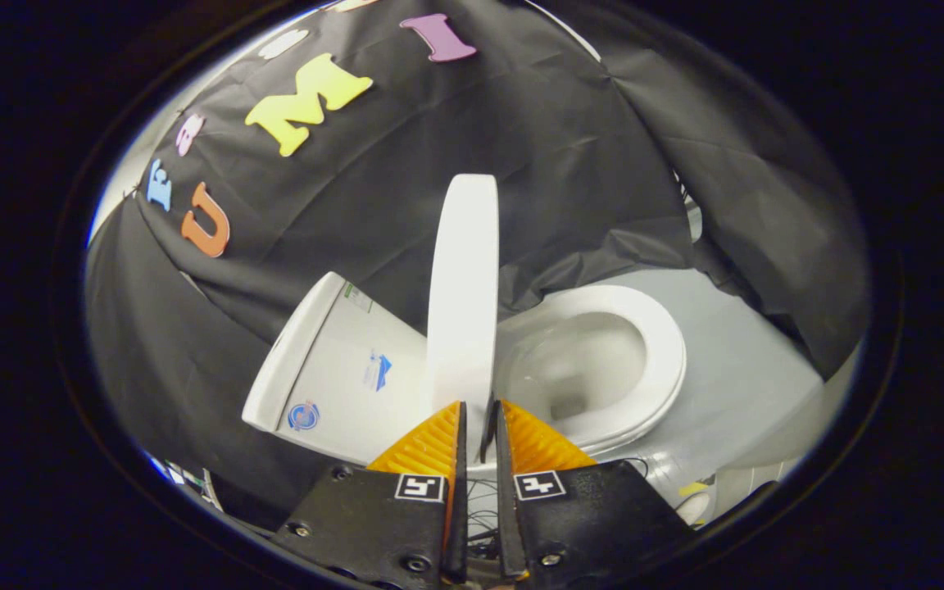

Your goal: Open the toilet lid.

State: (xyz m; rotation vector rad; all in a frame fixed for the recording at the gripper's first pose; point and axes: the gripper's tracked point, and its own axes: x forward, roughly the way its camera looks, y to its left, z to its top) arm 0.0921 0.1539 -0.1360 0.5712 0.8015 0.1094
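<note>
lid raised on edge, claw at its rim

toilet (406, 393) takes most of the scene, standing on a grey floor (751, 369) with black cloth hung behind it. its cistern (333, 369) lies to one side of the fingers and the open seat ring (652, 352) with the bowl to the other side. between them the toilet lid (464, 287) stands almost upright, seen edge-on as a tall white strip that rises straight ahead of the claw (480, 426).

the two fingers of the claw are close together, with only a narrow gap, and the lower edge of the lid sits in that gap. it looks as if both fingers press on the lid, but the contact itself is hard to see, so i judge it as a grip and cannot be fully sure.

judging by the angle, the opening is nearly done; the lid has to lean a little more toward the cistern to rest there.

what could go wrong: the lid seems close to its balance point, so if the fingers let go too early it may fall back onto the seat with a bang. the smooth rim could also slip out of the narrow gap if the pull is not along the arc of the hinge.

the hinge is hidden behind the fingers. some thin wires and small things low beside the claw are too unclear to name.
</note>
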